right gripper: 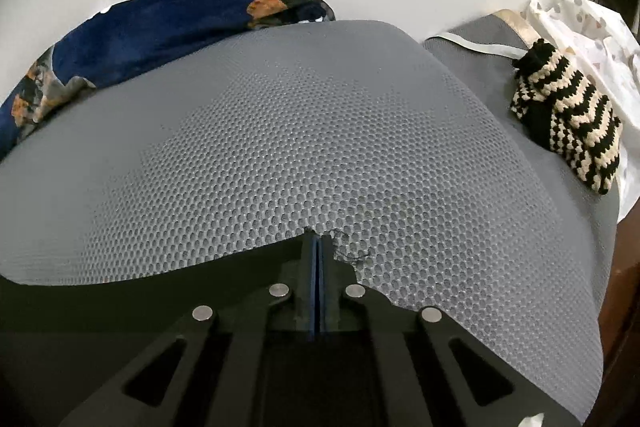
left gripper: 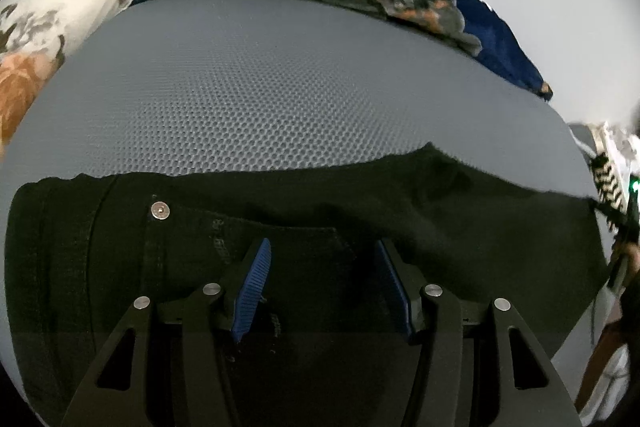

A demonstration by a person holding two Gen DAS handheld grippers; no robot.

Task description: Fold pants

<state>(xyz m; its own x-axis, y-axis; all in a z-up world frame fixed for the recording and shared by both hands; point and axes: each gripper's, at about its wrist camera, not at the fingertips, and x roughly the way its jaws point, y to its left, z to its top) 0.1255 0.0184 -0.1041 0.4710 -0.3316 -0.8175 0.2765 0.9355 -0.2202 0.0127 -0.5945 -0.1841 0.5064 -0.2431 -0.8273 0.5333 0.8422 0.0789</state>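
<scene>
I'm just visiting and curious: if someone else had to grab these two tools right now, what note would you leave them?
Left gripper: open, over the waist end of the black pants, near the back pocket and rivet, holding nothing.
Right gripper: shut on the pants' edge, apparently at the leg end.
The pants lie stretched across the grey mesh mat.
Done: how far folding has got can't be told from here.
Left: probably close the left gripper on the waist, then fold.
</scene>
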